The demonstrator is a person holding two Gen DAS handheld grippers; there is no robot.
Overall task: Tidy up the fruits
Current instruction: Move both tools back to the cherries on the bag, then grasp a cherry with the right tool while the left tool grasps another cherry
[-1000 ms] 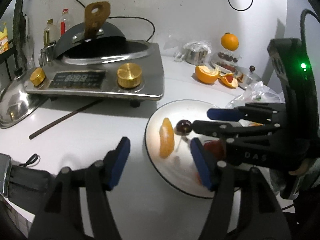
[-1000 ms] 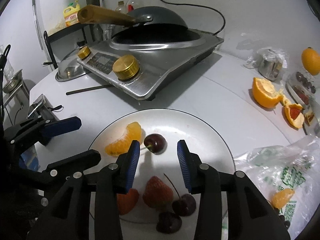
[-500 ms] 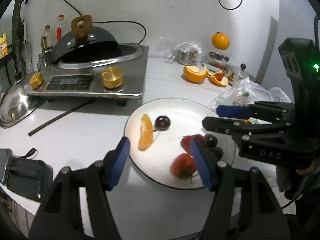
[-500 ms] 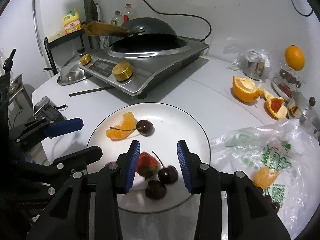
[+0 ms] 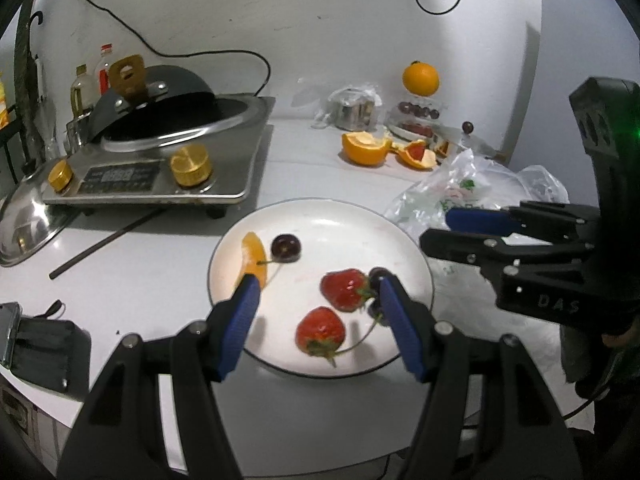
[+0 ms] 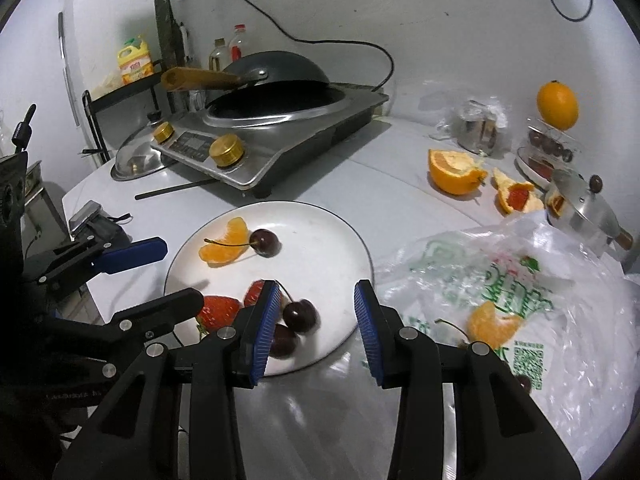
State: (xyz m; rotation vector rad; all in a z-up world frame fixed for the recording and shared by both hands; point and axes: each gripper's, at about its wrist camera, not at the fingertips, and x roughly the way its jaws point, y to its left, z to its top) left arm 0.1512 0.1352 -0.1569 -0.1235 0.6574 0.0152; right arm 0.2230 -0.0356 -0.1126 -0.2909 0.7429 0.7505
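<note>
The white worktop (image 5: 140, 280) spreads ahead of both pairs of fingers, and a steel cooker (image 6: 272, 136) with a dark wok sits at its far side, well beyond the fingertips. A crumpled plastic bag (image 6: 500, 280) lies just right of the right gripper (image 6: 316, 328), with an orange segment (image 6: 494, 324) on it past the right-hand pad. The white plate (image 5: 344, 220) lies directly under and ahead of the left gripper (image 5: 318, 322), which angles downward over its near rim, fingers apart and nothing between them. The right gripper also tilts down over the plate's near right edge, its fingers apart and empty; in the left view it reaches in level from the right side, above the bag. Two strawberries (image 5: 340, 290) rest between the left pads, two dark cherries (image 6: 298, 316) sit just inside the right gripper's left pad, and another orange slice (image 5: 252, 260) with a stemmed cherry (image 5: 285, 247) lies just beyond the left gripper's left fingertip.
</note>
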